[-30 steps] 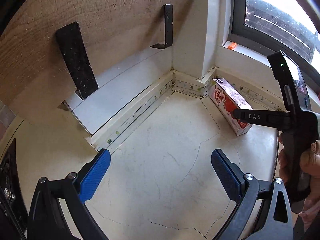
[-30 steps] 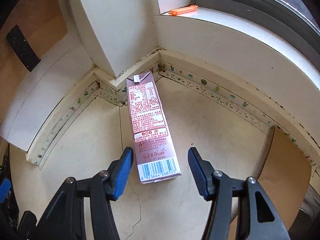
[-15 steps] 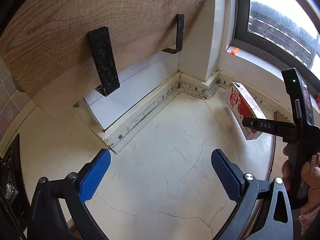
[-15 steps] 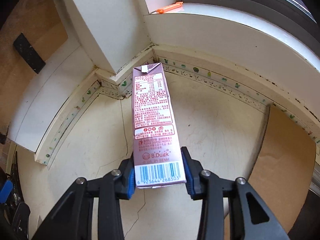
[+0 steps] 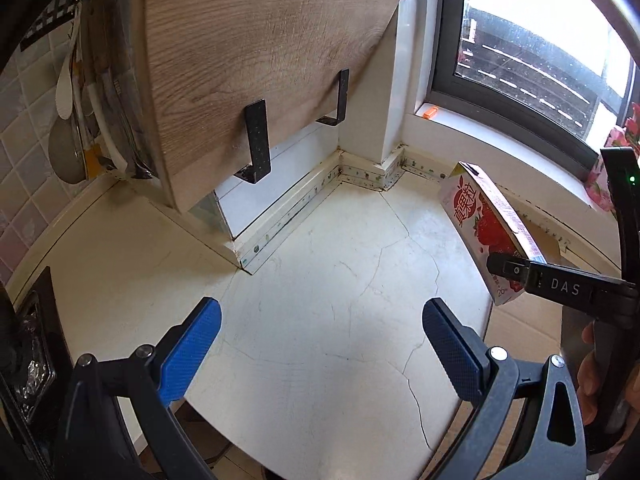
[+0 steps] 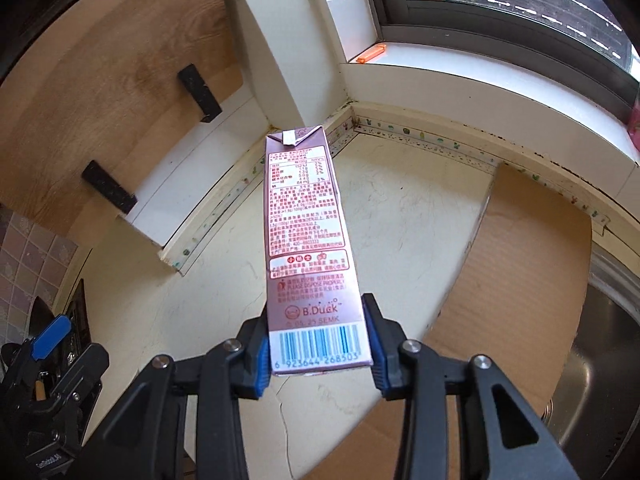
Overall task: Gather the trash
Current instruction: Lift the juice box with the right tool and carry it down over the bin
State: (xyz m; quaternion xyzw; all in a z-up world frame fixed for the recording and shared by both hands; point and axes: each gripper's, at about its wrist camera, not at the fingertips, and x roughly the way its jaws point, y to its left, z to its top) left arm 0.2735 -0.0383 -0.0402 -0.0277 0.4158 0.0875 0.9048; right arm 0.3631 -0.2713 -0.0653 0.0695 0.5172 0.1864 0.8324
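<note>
A pink drink carton (image 6: 306, 240) with a barcode at its near end is held off the cream countertop (image 6: 400, 208). My right gripper (image 6: 318, 354) is shut on its lower end, both blue pads pressed to its sides. The left wrist view shows the same carton (image 5: 486, 224) at the right, strawberry side showing, clamped by the right gripper (image 5: 516, 272), which a hand holds. My left gripper (image 5: 320, 344) hangs open over the cracked countertop (image 5: 320, 280) with nothing between its blue fingers (image 5: 192, 344).
A wooden board (image 5: 256, 60) on black brackets leans in the back corner. Brown cardboard (image 6: 512, 280) lies beside a steel sink (image 6: 600, 368) on the right. An orange clip (image 6: 372, 54) sits on the window sill. Utensils (image 5: 72, 120) hang on the tiled wall at left.
My right gripper closed on the carton as it lay on the counter and lifted it clear. Both grippers have risen and drawn back from the corner. The left one stayed open.
</note>
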